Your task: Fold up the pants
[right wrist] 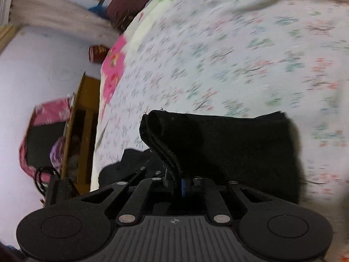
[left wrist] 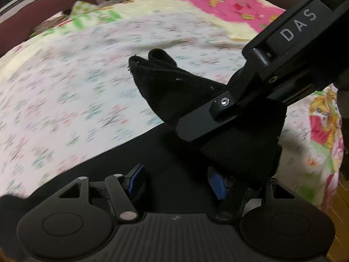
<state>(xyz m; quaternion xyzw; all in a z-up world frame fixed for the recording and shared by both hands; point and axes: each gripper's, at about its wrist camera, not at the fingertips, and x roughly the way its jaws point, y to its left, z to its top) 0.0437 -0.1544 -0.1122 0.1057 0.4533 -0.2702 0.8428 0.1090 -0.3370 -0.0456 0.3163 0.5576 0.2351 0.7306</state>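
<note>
Left wrist view shows the black pants (left wrist: 174,87) as a soft, matte, fleecy cloth, its hem end bunched into 2 rounded lobes at about 12 o'clock from the left tongs (left wrist: 176,180). These tongs stand spread, their blue pads (left wrist: 216,183) well apart, with dark cloth lying between and below them; whether the pads press on it I cannot tell. The right tongs (left wrist: 196,126) come in from 2 o'clock as a flat black finger with a screw head, lying against the pants fabric.

Right wrist view shows the right tongs (right wrist: 177,183) pressed together, pinching a thick corded seam edge of the pants (right wrist: 229,144), which stands up in a ridge toward 11 o'clock. The rest of the garment drapes as a broad dark slab to 2 o'clock, over the bed.

The bed (left wrist: 65,98) is covered by a white sheet with small blurred floral sprigs in green and red, bordered by pale yellow and a pink patterned blanket (left wrist: 218,2) at 1 o'clock in the left view. In the right view, at 9 o'clock, stand pale lilac walls (right wrist: 32,76), a wooden shelf unit (right wrist: 85,131) and a pink bag (right wrist: 50,113).
</note>
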